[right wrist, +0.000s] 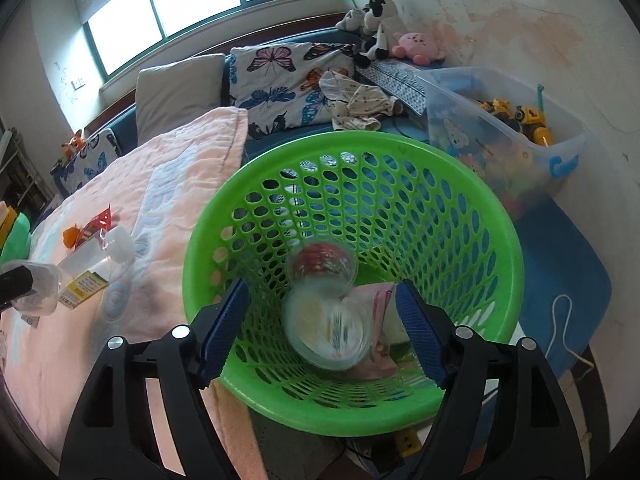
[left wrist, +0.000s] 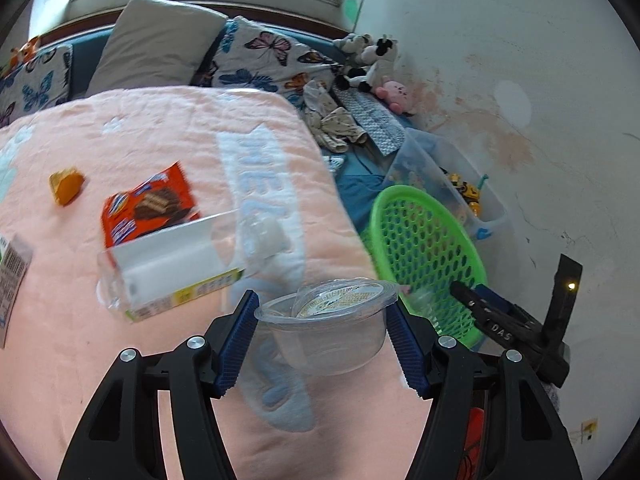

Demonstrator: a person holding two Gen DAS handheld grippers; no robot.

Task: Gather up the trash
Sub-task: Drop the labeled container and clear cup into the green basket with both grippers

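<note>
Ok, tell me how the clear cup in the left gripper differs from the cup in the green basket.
The clear cup is clamped upright between the left gripper's pads above the pink blanket; the blurred cup in the green basket is free between the open right gripper's fingers. The left one's lid is peeled up. Both are transparent plastic.

Legible text: "DAS" in pale capitals on the black body of the right gripper (left wrist: 505, 330), large pale letters "HEL" woven into the pink blanket (left wrist: 160, 128), further letters hidden; print on the orange snack wrapper (left wrist: 150, 204) and clear bottle's label (left wrist: 188, 290) too blurred to read.
</note>
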